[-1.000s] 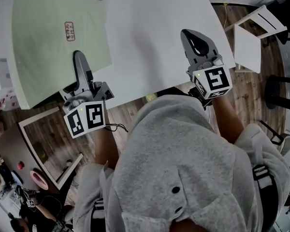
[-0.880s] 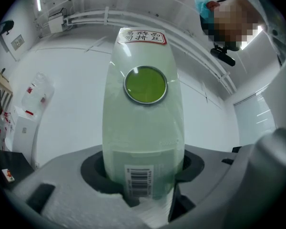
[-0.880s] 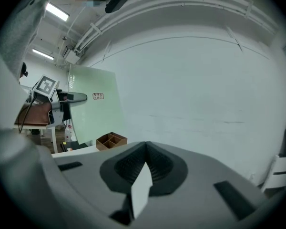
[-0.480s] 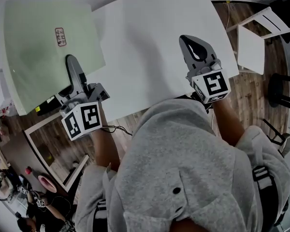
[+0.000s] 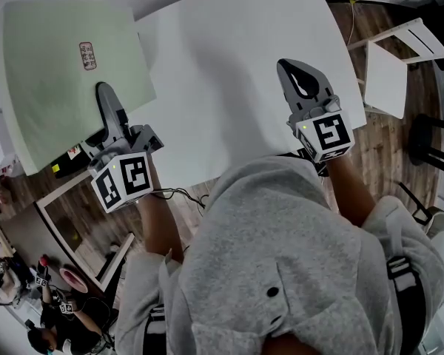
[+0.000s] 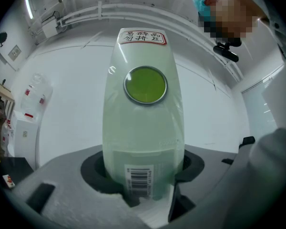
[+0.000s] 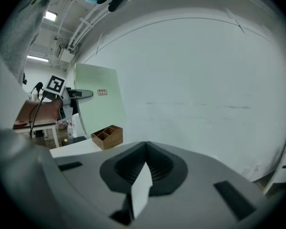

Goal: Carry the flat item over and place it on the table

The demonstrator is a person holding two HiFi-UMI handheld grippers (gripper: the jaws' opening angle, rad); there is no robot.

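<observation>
The right gripper [image 5: 296,71] hung over the desk [image 5: 222,58], jaws pressed together on nothing; the left gripper [image 5: 105,98] had its jaws clamped on the near edge of the flat item [image 5: 55,87]; that pale green sheet had drifted slightly left in the head view, aloft, overlapping the desk's left edge; by my judgement it was mid-carry, with laying it down yet to come.
</observation>
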